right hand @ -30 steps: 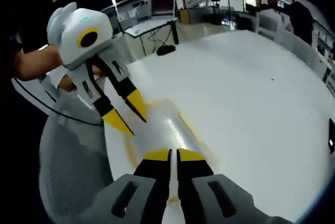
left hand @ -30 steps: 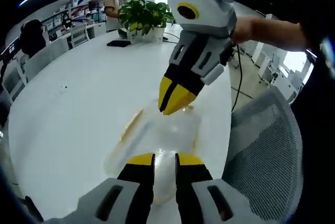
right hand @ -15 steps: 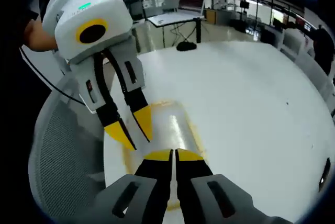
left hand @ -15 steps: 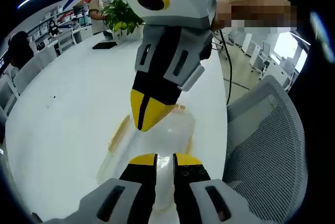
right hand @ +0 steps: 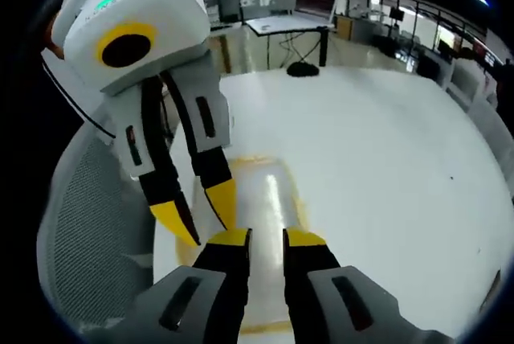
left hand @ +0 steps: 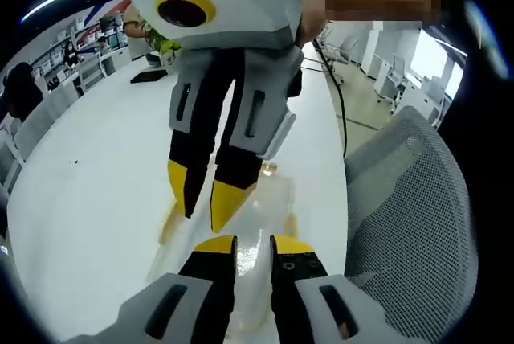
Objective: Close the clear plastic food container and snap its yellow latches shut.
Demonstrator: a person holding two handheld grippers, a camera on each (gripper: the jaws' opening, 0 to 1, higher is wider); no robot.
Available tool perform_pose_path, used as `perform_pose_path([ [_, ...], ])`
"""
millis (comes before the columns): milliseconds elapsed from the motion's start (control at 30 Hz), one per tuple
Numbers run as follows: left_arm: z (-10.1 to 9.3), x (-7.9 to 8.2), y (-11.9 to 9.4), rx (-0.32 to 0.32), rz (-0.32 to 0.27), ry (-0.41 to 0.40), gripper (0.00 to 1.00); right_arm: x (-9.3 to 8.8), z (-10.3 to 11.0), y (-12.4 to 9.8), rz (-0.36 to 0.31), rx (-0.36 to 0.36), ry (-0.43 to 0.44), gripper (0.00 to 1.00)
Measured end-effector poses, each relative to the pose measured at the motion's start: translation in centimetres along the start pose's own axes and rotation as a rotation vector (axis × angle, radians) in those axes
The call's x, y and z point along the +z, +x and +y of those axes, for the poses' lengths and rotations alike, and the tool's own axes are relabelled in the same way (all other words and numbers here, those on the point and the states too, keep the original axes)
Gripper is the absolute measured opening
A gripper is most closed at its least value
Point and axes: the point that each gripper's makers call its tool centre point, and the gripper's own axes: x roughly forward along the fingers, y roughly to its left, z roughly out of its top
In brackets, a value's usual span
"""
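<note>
In the left gripper view, my right tool hangs centre frame, jaws released, above the clear container on the white bench; my left tool, lower centre, is released astride it; a mesh chair stands right

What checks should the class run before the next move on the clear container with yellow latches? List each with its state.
1. Clear container resting on the white table: ok.
2. Lid fully seated: cannot tell, the plastic is too transparent.
3. Yellow latches snapped shut: cannot tell.
4. Left tool slightly open over the container: ok.
5. Right tool slightly open: ok.
6. Tools apart from each other: cannot tell, their tips are very close.
</note>
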Motion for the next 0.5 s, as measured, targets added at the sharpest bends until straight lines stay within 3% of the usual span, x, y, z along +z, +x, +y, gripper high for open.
perform_pose_path([
  [500, -1.2, -0.4, 0.3, 0.02, -0.017, 0.078, 0.23, -0.1, -1.3, 0.4, 0.009, -0.004, -0.02, 0.31],
])
